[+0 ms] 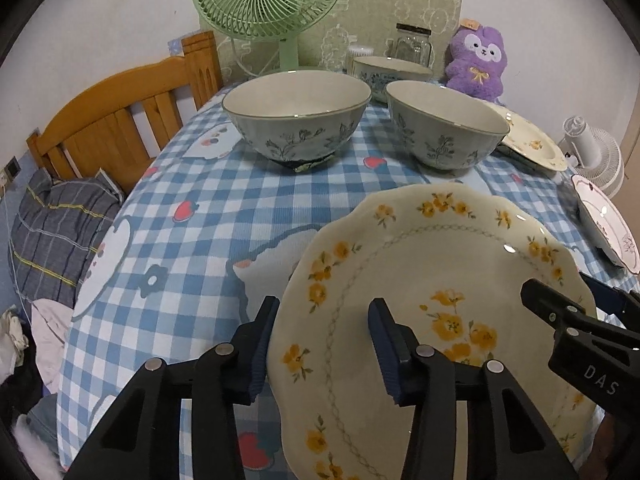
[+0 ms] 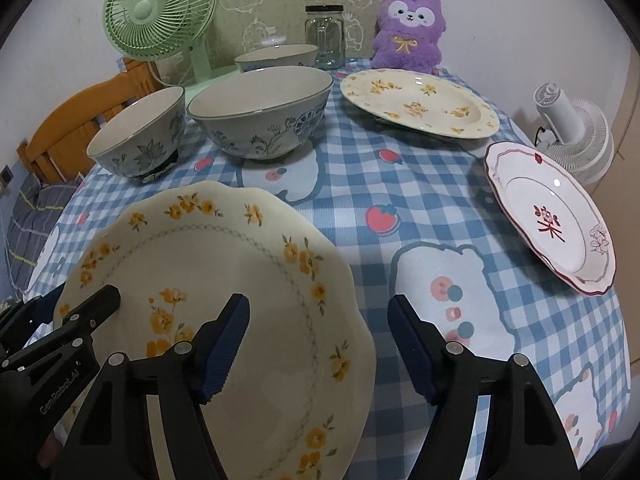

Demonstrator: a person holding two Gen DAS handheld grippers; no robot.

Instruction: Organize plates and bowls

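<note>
Checked tablecloth [image 2: 400, 176]: empty bowls [image 2: 256, 116], bare plates [image 2: 420, 104].

The near edge of the yellow-flowered plate [image 1: 420, 280] runs out of the bottom of both wrist views, and the hand-held gripper arms cover parts of its face. In the left view the red-rimmed plate [image 1: 608, 224] is cut by the right edge. The third bowl [image 1: 390, 70] shows only its upper part behind the two front bowls [image 1: 296, 120]. Whether the pads touch the plate's rim cannot be told. The desk [image 2: 400, 184] lies wholly under its checked cloth.
</note>
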